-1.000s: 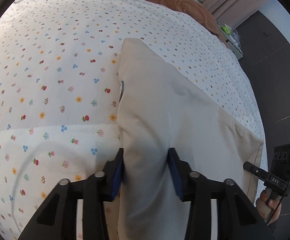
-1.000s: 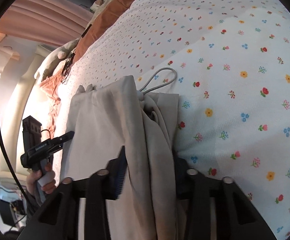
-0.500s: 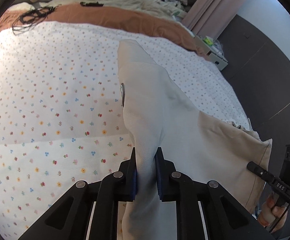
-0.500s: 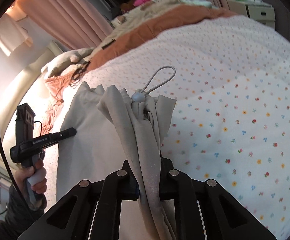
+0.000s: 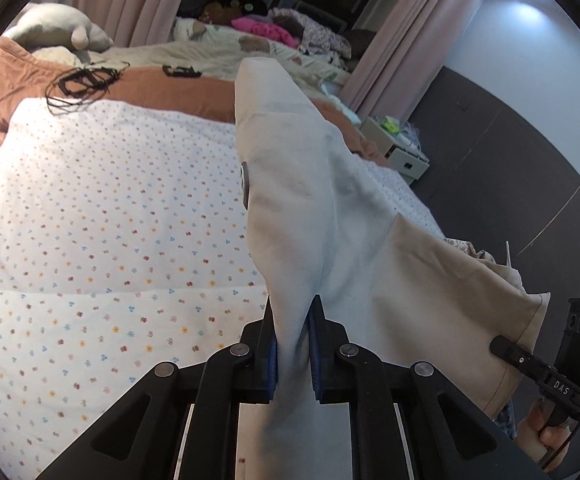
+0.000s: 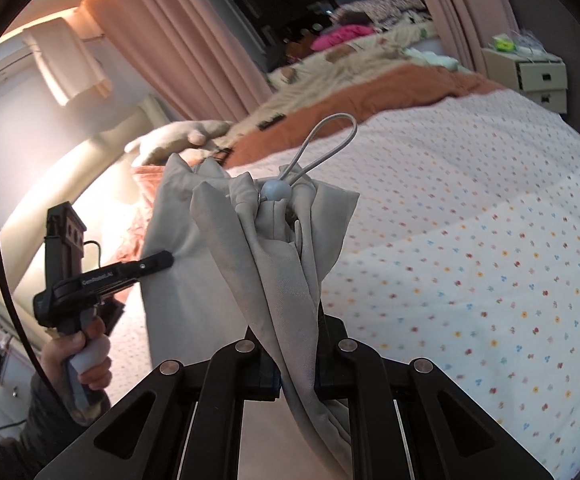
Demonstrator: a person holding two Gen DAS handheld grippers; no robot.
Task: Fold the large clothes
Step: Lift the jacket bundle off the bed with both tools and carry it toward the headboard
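Observation:
A beige garment [image 5: 309, 208] hangs bunched above the floral bed sheet [image 5: 110, 220], stretched between both grippers. In the left wrist view my left gripper [image 5: 291, 344] is shut on a fold of it, the cloth rising in a peak ahead of the pads. At the lower right, my right gripper [image 5: 499, 347] meets the cloth's far edge. In the right wrist view my right gripper [image 6: 295, 340] is shut on gathered folds of the garment [image 6: 274, 248], which carry a grey cord loop with a round toggle [image 6: 274, 191]. The left gripper [image 6: 166, 258] pinches the cloth's left edge, a hand on its handle.
The bed carries a brown blanket [image 5: 150, 84] at its far end, with black cables [image 5: 82, 80] and a plush toy [image 5: 58, 32] on it. A white nightstand [image 6: 529, 76] stands by the pink curtains [image 6: 194, 52]. A dark wall runs along the bed's right side.
Both grippers closed on the garment and rose, lifting it off the sheet. Both views tilted up, so the curtains and the room's far end now show.

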